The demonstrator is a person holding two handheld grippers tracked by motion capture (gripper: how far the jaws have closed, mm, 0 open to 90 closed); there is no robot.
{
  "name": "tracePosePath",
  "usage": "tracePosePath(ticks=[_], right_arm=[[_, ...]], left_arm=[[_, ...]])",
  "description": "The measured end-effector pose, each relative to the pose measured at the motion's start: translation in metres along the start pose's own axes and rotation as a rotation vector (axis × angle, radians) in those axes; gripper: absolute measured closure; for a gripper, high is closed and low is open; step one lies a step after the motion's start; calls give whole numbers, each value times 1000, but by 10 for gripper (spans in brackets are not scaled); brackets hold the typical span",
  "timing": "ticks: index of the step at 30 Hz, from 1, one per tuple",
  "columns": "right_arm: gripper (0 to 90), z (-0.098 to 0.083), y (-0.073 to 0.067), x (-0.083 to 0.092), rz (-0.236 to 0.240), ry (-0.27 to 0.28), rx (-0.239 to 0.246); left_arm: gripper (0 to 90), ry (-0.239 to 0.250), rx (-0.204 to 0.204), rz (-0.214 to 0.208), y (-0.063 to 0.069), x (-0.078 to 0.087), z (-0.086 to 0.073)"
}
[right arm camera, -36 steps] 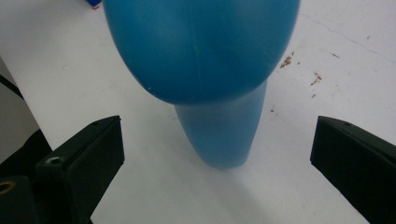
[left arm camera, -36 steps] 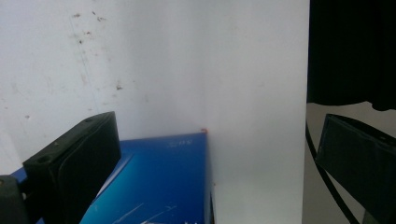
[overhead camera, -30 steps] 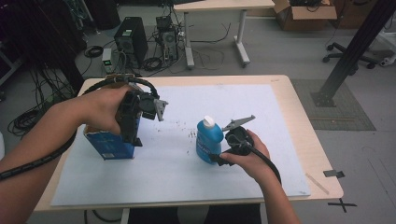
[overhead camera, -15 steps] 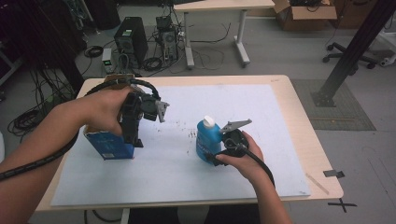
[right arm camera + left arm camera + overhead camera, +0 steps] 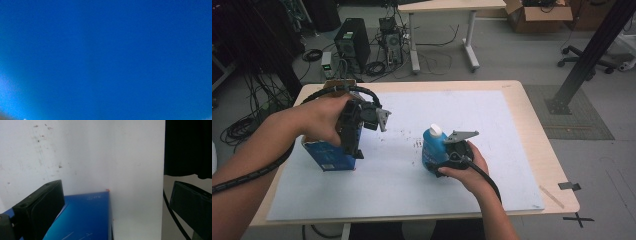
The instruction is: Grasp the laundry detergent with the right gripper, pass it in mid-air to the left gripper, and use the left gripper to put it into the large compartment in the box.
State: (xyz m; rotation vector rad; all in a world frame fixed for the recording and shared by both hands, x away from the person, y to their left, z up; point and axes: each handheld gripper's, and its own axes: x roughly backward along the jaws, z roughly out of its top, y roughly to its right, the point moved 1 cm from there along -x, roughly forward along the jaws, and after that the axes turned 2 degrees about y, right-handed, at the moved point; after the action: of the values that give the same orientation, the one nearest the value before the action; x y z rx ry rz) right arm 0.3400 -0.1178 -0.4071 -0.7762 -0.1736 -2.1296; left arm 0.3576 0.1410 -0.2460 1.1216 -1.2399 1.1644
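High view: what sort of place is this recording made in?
Probably a lab or workshop: a computer tower and tangled cables sit on the floor behind the work table, with a cardboard box under a second desk.

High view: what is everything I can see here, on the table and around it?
Table: one, light wood, centre.
Sheet: one, white, stained, covering the tabletop.
Box: one, blue, sheet's left, under the left tool.
Bottle: one, blue with white cap, upright mid-sheet.
Computer tower: one, black, floor behind.
Second table: one, far back.
Cardboard box: one, brown, back right.
Left tool: black, jaws open, above the box.
Right tool: black, against the bottle; grip unclear.
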Motion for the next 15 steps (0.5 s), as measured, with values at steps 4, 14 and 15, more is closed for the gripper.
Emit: tracePosePath(ticks=[4, 14, 15], right_arm=[[20, -1, 0, -1, -15, 25, 2], [74, -5, -2, -2, -48, 84, 7], [91, -6, -3, -2, -53, 92, 10]], left_arm=[[2, 3, 4, 2, 0, -1, -2], [2, 6, 3, 5, 1, 0, -3], [2, 6, 3, 4, 1, 0, -2]])
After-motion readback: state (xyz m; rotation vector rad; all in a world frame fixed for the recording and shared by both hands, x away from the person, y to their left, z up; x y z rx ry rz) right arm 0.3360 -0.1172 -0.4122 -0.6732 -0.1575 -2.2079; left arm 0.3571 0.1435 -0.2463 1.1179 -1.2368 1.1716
